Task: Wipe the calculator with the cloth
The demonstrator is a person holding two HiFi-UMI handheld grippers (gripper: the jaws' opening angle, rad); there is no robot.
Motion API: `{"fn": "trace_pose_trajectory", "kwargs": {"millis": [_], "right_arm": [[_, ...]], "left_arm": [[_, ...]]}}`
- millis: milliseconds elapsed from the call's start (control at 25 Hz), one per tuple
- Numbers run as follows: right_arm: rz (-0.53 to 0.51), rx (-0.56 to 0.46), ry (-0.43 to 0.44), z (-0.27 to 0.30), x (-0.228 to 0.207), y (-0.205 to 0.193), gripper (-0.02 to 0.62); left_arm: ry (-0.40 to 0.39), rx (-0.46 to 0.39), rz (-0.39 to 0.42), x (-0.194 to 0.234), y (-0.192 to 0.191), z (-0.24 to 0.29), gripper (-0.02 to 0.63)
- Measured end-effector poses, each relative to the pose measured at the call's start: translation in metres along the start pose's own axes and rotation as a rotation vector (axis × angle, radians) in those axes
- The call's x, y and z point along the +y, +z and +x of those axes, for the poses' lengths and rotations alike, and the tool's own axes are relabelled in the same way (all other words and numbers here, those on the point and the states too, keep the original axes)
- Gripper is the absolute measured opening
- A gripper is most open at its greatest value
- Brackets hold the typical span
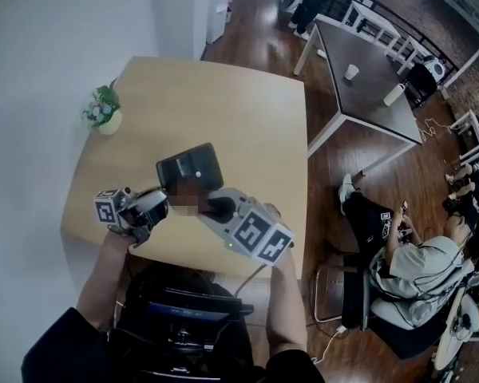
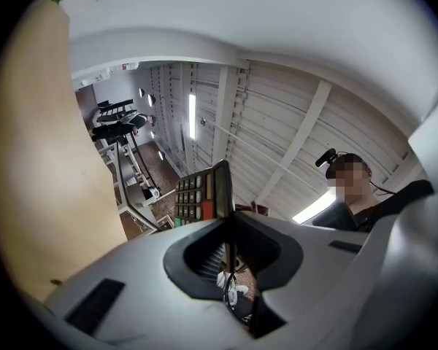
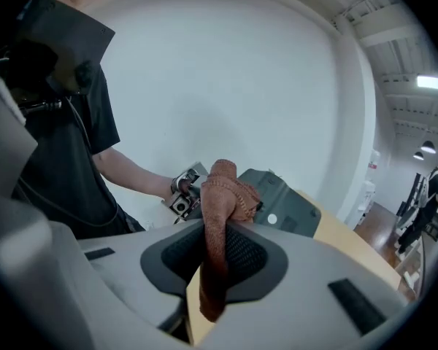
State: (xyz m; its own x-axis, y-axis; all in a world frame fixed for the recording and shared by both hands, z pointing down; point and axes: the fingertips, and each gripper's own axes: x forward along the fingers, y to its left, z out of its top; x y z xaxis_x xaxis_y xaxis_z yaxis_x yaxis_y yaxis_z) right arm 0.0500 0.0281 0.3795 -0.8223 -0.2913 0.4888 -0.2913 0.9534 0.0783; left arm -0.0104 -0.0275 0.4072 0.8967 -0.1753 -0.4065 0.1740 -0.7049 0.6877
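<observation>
Calculator [image 2: 203,192] between jaws of left gripper [image 2: 230,228]

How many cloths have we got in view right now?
1: the rust-red cloth, clamped in the right hand-held gripper beside the calculator. No other shows, though some may be hidden.

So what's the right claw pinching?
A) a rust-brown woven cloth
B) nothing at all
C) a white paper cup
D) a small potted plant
A: the right gripper view shows the right claw shut on the rust-brown woven cloth, with the dark grey calculator behind it.
</observation>
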Motion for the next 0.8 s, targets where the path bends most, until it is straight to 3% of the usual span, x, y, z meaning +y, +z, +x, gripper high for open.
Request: {"fn": "trace_pose_trajectory", "kwargs": {"millis": [80, 280, 360, 480, 640, 800], "right_arm": [[0.009, -0.049, -0.04, -0.011, -0.011, 0.012, 0.069], [-0.004, -0.209, -0.254, -0.02, -0.082, 0.071, 0.069], [-0.01, -0.192, -0.236, -0.003, -0.088, 0.075, 0.069], [-0.031, -0.113, -0.164, 0.02, -0.065, 0.06, 0.07], [-0.027, -0.055, -0.121, 0.022, -0.022, 0.026, 0.069], [0.099, 0.007, -0.017, 0.028, 0.018, -0.034, 0.069]], "left_arm": [[-0.005, 0.004, -0.001, -0.001, -0.001, 0.0, 0.046], [-0.013, 0.024, 0.004, 0.002, -0.006, -0.003, 0.046], [-0.01, 0.027, 0.003, 0.004, -0.009, -0.002, 0.046], [0.012, 0.007, -0.001, 0.006, -0.007, -0.003, 0.048], [-0.013, -0.096, -0.081, -0.009, 0.008, 0.008, 0.048], [0.011, -0.162, -0.105, 0.0, 0.017, 0.001, 0.048]]}}
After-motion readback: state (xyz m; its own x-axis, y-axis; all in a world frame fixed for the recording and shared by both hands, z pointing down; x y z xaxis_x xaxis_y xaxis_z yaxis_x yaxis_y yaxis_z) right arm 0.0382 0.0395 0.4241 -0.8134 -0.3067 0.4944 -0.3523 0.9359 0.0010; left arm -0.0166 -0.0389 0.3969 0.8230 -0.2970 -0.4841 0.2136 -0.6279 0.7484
